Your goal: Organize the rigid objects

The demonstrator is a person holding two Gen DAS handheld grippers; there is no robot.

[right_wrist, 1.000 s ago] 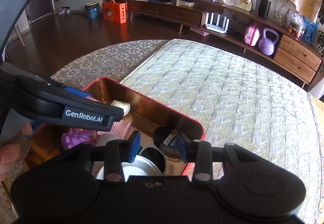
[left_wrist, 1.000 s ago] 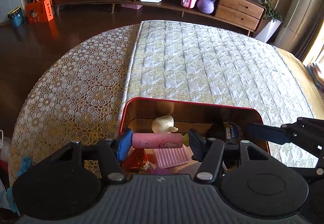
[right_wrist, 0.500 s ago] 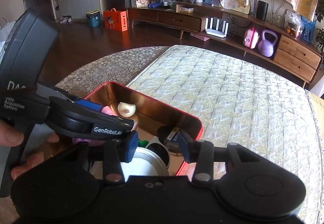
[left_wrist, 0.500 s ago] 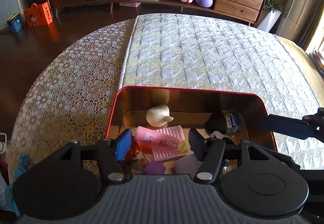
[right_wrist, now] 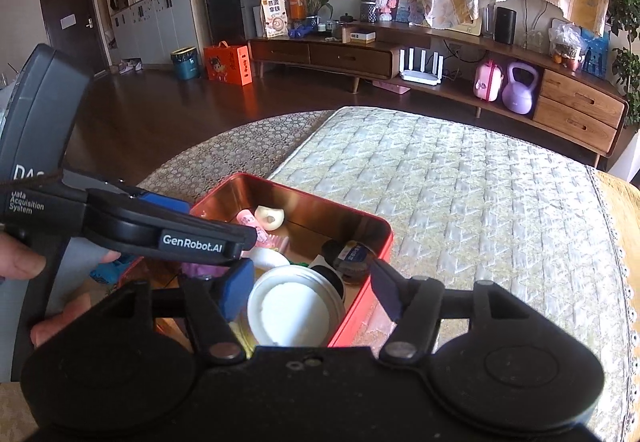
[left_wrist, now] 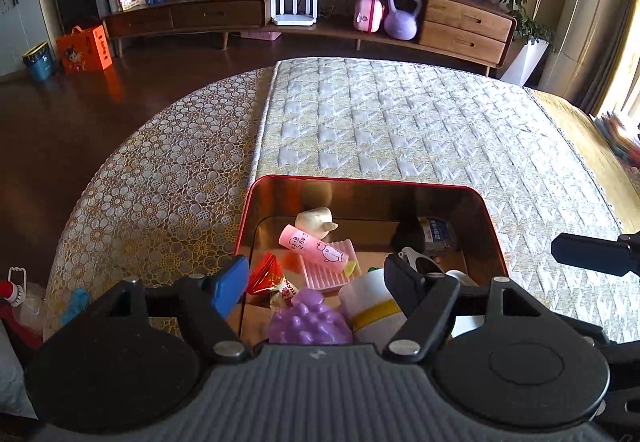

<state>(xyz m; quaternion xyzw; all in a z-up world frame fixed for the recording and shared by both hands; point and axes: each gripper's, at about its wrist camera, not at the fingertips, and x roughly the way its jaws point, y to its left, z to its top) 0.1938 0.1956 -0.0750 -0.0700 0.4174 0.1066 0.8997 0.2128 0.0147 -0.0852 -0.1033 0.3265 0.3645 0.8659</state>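
Both grippers, left [left_wrist: 316, 284] and right [right_wrist: 312, 288], hang over the tin [left_wrist: 490, 226] (jaws opening, gripping nothing).

A red tin box [left_wrist: 490, 226] with a coppery inside sits open at the lower middle of the frame, on a quilted mattress. Inside, a pink tube [left_wrist: 314, 248] with a cartoon print lies slanted across a pink ribbed block [left_wrist: 324, 274], its upper end near a cream shell-like piece [left_wrist: 314, 220] toward the far wall. A red faceted wrapper [left_wrist: 266, 274] lies at the left wall, a purple knobbly ball [left_wrist: 308, 320] at the near edge, a white jar [right_wrist: 296, 308] beside it, and a dark bottle [right_wrist: 348, 254] at the right.
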